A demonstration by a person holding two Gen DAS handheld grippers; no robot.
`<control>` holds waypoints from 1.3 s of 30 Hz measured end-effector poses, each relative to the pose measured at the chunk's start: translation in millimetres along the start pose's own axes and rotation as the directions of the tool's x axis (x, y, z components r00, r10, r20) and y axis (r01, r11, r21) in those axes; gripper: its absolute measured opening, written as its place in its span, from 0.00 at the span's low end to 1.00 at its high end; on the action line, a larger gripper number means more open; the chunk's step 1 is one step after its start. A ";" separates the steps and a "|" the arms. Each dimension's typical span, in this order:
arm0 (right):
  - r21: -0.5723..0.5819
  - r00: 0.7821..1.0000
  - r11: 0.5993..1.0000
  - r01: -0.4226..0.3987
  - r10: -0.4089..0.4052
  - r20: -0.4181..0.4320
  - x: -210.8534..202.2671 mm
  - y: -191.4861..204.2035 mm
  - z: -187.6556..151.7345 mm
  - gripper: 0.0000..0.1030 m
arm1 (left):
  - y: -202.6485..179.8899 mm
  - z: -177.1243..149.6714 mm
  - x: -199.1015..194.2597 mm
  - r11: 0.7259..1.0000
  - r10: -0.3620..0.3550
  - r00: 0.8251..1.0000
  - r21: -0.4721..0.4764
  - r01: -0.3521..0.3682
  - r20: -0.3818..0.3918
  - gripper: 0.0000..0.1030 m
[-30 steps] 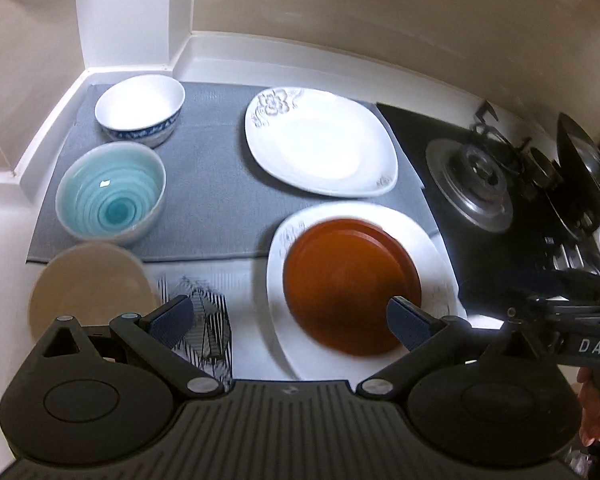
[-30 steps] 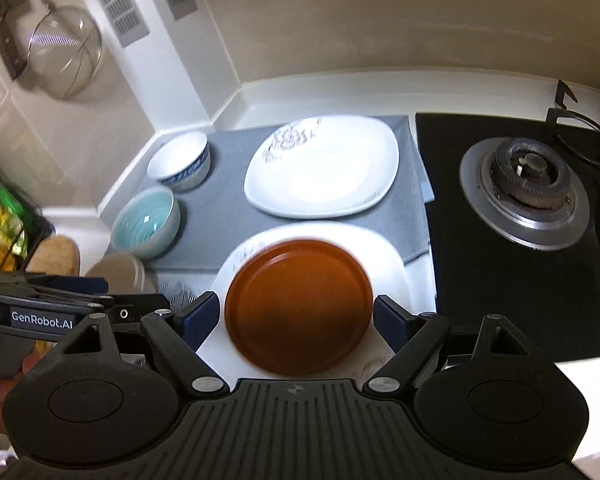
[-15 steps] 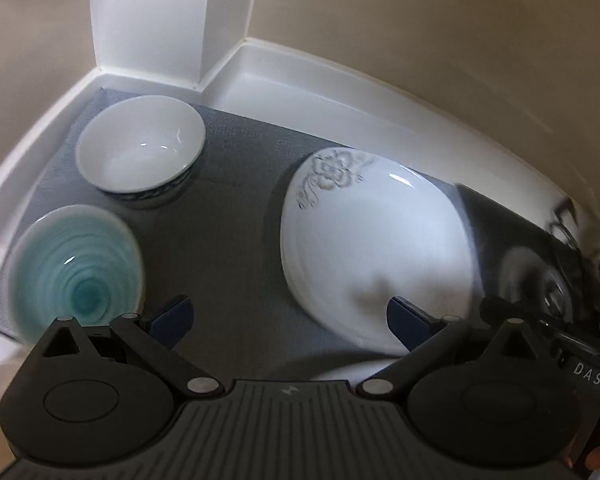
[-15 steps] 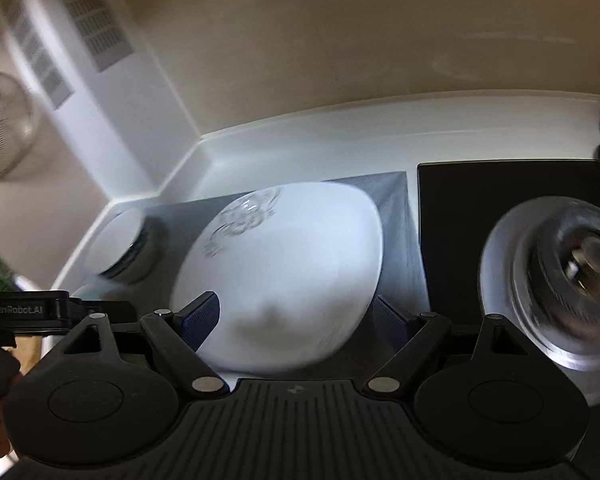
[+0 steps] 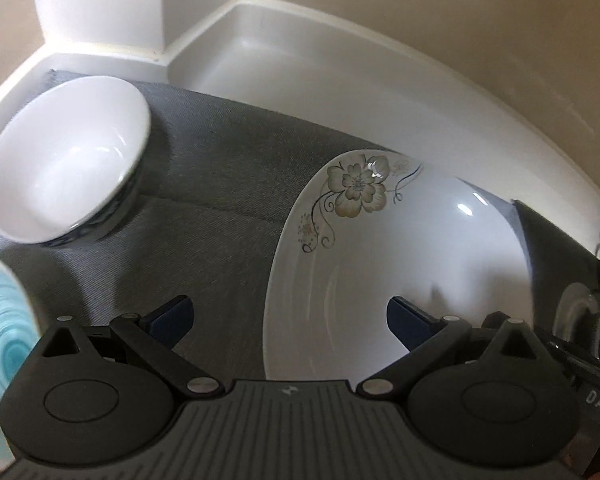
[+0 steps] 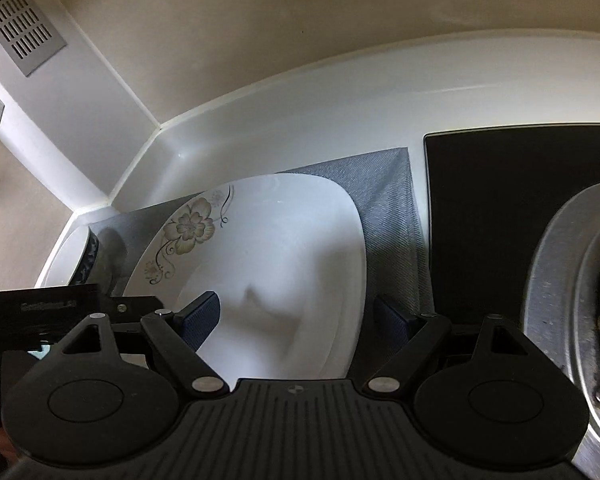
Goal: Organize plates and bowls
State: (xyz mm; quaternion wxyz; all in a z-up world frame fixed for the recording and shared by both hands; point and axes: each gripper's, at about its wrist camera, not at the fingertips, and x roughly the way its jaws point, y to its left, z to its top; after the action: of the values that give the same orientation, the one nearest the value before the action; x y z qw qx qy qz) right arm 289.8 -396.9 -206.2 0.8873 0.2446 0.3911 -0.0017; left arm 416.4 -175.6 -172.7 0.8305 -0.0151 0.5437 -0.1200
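A white square plate with a flower print (image 5: pixel 400 248) (image 6: pixel 268 256) lies on a grey mat (image 5: pixel 220 184) (image 6: pixel 388 216). My left gripper (image 5: pixel 288 320) hangs open over the plate's left edge, one finger above the mat and the other above the plate. Over the same plate's right edge my right gripper (image 6: pixel 296 316) stands open, nothing between its fingers. A white bowl with a blue outside (image 5: pixel 68 156) (image 6: pixel 88 258) sits at the mat's far left. A turquoise bowl (image 5: pixel 0 344) shows at the left edge.
White counter upstand and wall corner (image 5: pixel 204 36) close behind the mat. A black gas hob (image 6: pixel 512 208) with a steel burner ring (image 6: pixel 572 300) lies right of the mat. The left gripper's body (image 6: pixel 40 312) shows at the right view's left edge.
Both grippers moved forward and down, from over the brown plate on a white plate to over the flowered square plate. The brown plate dropped out of view. Both stayed open.
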 end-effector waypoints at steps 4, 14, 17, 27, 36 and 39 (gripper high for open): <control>0.004 1.000 1.000 -0.019 0.019 -0.002 6.3 -2.4 -1.1 0.85 | -4.9 3.5 12.3 1.000 0.024 1.000 0.008 -0.023 -0.018 1.00; -0.055 0.994 0.992 -0.110 0.111 0.012 9.6 -5.1 -4.2 1.00 | -9.6 5.7 16.8 0.998 0.056 0.998 0.035 -0.057 0.026 1.00; -0.055 0.995 0.994 -0.090 0.091 0.027 7.6 -5.1 -5.0 0.81 | -8.7 5.4 8.4 0.998 0.014 0.999 0.062 -0.016 0.032 0.73; -0.039 0.999 0.999 0.010 -0.008 0.052 3.7 -18.4 -5.0 0.27 | 9.6 7.8 -2.0 0.997 -0.070 0.997 0.037 0.071 -0.027 0.43; -0.059 0.998 0.998 0.017 -0.014 0.055 -12.2 -12.3 -3.0 0.27 | 11.1 3.4 -17.9 0.994 -0.094 0.995 0.060 0.095 -0.020 0.43; -0.056 0.998 0.998 0.016 -0.012 0.057 -21.4 -10.7 -7.6 0.27 | 11.8 -1.7 -24.9 0.992 -0.101 0.995 0.069 0.102 -0.018 0.43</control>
State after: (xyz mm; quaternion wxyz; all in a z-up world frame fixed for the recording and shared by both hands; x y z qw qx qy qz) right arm 267.7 -407.0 -200.4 0.9046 0.2165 0.3672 -0.0038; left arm 407.6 -158.6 -152.8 0.8194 -0.0126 0.5438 -0.1810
